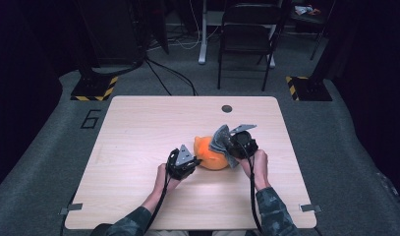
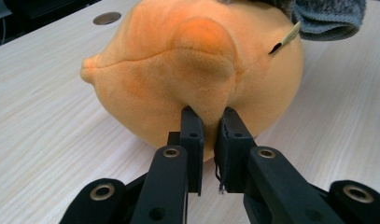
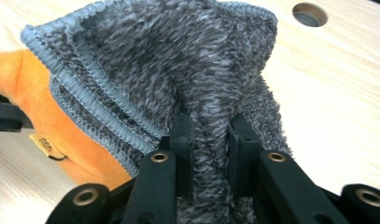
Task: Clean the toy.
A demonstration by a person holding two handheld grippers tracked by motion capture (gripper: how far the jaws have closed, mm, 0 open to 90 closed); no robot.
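A round orange plush toy point(image 1: 211, 156) lies near the middle of the wooden table point(image 1: 138, 137). My left gripper point(image 2: 211, 116) is shut on it, its jaws pinching a small bulge of orange plush point(image 2: 197, 60) at the toy's near side. A grey knitted cloth point(image 3: 178, 60) with a stitched hem is draped over the toy's right part. My right gripper point(image 3: 210, 123) is shut on a fold of this cloth. In the high view the left gripper point(image 1: 193, 162) sits at the toy's left and the right gripper point(image 1: 231, 147) at its right, with the cloth point(image 1: 220, 140) between them.
A round cable hole point(image 1: 226, 108) sits in the table behind the toy. A small tag point(image 2: 288, 37) hangs from the plush. Beyond the table stand a black chair point(image 1: 246, 34) and stands with yellow-black striped bases point(image 1: 94, 88).
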